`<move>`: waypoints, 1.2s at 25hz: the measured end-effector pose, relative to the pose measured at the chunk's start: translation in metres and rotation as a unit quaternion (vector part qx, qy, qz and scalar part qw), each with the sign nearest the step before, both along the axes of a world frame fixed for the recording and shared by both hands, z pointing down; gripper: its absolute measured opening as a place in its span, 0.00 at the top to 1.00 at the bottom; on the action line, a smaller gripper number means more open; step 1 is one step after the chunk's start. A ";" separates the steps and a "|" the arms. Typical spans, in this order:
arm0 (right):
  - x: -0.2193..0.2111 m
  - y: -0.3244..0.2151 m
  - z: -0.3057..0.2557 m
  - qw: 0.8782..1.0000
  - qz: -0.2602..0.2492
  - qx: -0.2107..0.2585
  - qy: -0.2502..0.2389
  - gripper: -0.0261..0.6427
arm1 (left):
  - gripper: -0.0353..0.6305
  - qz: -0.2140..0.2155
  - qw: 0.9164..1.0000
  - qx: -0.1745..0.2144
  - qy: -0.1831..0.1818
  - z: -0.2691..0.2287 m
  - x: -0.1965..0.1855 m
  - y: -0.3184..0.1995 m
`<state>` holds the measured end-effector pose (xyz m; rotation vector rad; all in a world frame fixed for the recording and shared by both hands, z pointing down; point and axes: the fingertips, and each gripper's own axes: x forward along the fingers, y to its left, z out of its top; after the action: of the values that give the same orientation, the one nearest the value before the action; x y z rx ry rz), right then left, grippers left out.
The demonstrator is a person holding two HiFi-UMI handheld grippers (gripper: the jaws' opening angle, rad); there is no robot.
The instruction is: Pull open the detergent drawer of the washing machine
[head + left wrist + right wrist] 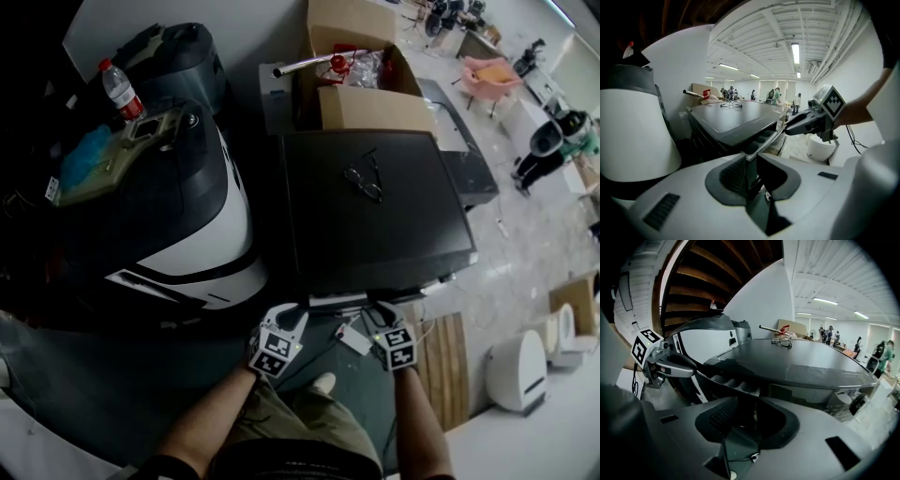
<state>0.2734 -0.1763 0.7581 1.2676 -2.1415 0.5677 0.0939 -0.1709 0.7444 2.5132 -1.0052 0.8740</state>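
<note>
The detergent drawer (364, 301) sits partly out at the washing machine's (375, 206) front edge. The left tool (751, 161) and right tool (746, 404) both pinch its front lip. It is probably light, stiff, slick plastic, so grip that lip.

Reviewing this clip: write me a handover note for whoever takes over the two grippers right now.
Left gripper: closed on the left end of the grey detergent drawer, at its front lip.
Right gripper: closed on the same lip, further right.
The drawer sits at the front of the dark grey washing machine.
Done: drawer partly out, compartments showing.
Left: pull it further toward you until fully open, then release.
</note>
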 end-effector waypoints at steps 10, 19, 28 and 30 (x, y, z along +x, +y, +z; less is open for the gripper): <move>0.001 0.010 -0.002 1.000 -0.002 -0.020 0.010 0.78 | 0.84 0.014 1.000 -0.001 -0.005 -0.001 0.002 0.009; 0.003 0.022 0.000 1.000 -0.002 -0.030 0.005 0.78 | 0.84 0.018 1.000 -0.015 -0.014 0.003 0.004 0.021; 0.005 0.037 0.000 0.999 -0.004 -0.042 0.007 0.78 | 0.84 0.027 0.999 -0.023 -0.019 0.003 0.005 0.037; 0.005 0.039 0.000 0.999 -0.004 -0.045 0.007 0.78 | 0.84 0.026 0.999 -0.024 -0.017 0.004 0.005 0.040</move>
<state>0.2787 -0.1368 0.7585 1.2108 -2.0851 0.6418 0.0994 -0.1310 0.7481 2.5022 -0.9207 0.9488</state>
